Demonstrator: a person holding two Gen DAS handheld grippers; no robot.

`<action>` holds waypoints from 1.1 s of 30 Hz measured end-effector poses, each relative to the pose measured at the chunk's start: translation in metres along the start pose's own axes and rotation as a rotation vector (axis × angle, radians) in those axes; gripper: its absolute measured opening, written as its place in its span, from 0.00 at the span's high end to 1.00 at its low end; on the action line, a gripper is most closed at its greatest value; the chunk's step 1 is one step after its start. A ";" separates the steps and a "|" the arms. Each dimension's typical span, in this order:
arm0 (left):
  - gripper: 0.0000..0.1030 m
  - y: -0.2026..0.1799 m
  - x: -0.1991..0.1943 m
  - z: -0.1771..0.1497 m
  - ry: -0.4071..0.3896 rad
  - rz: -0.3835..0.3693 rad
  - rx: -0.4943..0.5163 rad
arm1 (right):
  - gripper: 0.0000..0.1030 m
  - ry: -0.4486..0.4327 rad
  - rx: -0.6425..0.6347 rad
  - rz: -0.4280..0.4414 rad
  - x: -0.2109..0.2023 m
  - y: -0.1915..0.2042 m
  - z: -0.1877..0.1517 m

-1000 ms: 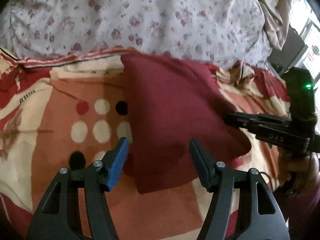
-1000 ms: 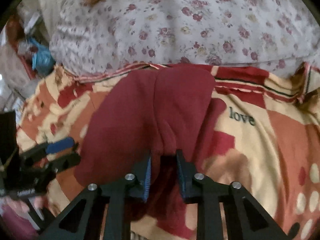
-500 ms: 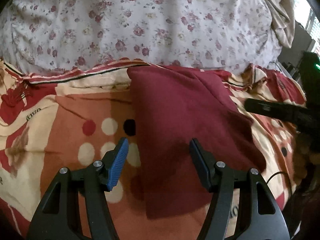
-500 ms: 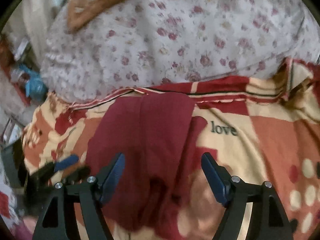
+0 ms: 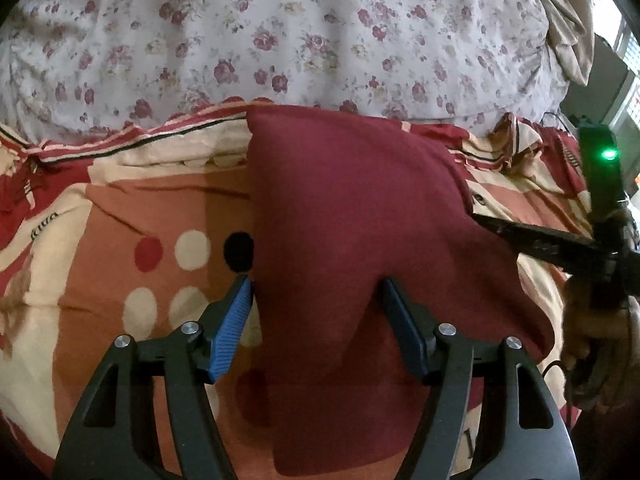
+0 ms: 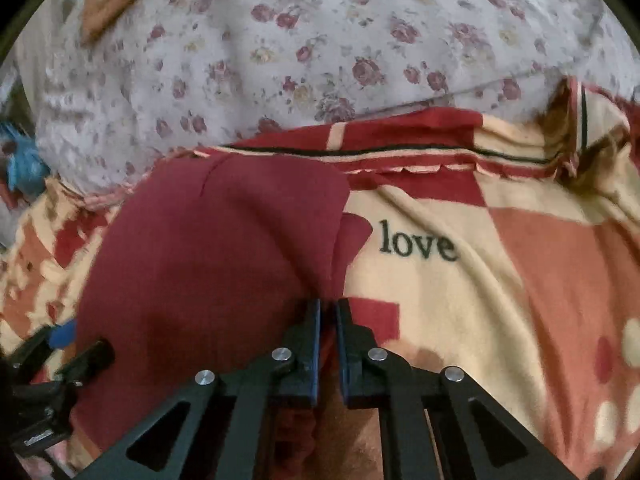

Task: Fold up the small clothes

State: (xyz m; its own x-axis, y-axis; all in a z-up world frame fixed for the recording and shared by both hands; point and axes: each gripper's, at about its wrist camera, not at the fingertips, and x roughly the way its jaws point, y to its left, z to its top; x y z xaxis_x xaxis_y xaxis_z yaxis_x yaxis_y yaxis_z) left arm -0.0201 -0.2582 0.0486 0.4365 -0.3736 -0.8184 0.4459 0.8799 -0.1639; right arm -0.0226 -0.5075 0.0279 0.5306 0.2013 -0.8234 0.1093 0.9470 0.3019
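A maroon garment [image 5: 352, 232] lies folded lengthwise on the patterned bedspread [image 5: 120, 216]; it also shows in the right wrist view [image 6: 208, 248]. My left gripper [image 5: 316, 292] is open, its fingers straddling the garment's near part just above the cloth. My right gripper [image 6: 328, 306] is shut on the garment's right edge, a fold of maroon cloth pinched between its fingers. The right gripper also shows in the left wrist view [image 5: 480, 218] at the garment's right side. The left gripper shows at the lower left of the right wrist view [image 6: 76, 344].
A floral quilt [image 5: 280, 32] is heaped along the far side of the bed. The bedspread carries the word "love" [image 6: 416, 244] to the right of the garment. A beige cloth [image 5: 568, 20] and a window are at the far right.
My right gripper was shut on the garment, opened wide half a second ago, and has now shut on its right edge. My left gripper stayed open and moved slightly over the garment.
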 end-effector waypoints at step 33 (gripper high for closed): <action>0.16 0.054 0.038 0.013 0.140 -0.399 -0.294 | 0.20 0.009 0.140 0.341 0.007 -0.013 -0.002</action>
State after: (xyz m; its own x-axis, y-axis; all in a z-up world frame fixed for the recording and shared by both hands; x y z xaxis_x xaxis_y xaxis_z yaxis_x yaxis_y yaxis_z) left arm 0.0308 -0.2287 0.0154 0.1595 -0.6716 -0.7235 0.3093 0.7300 -0.6095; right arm -0.0217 -0.5175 0.0170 0.5492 0.5023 -0.6679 0.0414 0.7818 0.6221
